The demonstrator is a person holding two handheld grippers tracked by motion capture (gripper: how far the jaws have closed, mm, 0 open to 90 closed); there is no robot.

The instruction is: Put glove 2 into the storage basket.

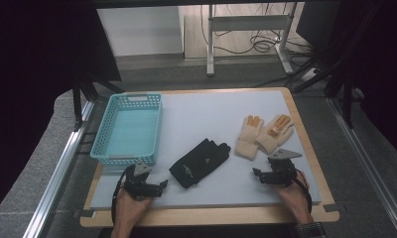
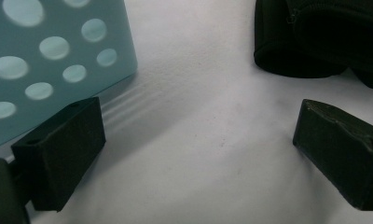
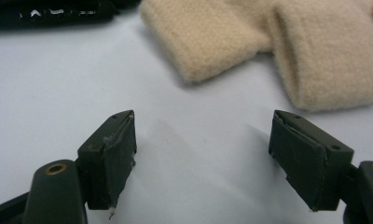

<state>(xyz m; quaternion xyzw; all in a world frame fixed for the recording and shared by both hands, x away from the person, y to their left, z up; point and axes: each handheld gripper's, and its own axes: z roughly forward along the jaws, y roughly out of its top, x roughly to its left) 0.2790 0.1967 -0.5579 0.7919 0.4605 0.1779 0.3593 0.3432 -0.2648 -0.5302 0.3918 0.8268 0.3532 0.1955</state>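
**Both grippers wide open beside the gloves, nothing held**

The black glove lies flat on the pale mat near the front middle of the table, between the two grippers. Its long axis runs on a slant in the high view: the cuff points toward the near left, the fingers toward the far right. To its right lie two cream gloves side by side, touching each other, with orange fingertips. Each has its cuff toward the person and its fingers pointing away, the right one leaning a little to the right.

The left gripper rests low at the front left, just in front of the near corner of the turquoise basket. Its jaws stand far apart with bare mat between them; in the left gripper view the black glove's cuff sits ahead and to the right, apart from the jaws, and the basket's perforated wall is close on the left.

The right gripper sits at the front right, near the cream cuffs. Its jaws are spread wide and grip nothing; in the right gripper view the two cream cuffs lie just beyond the tips, not touched.
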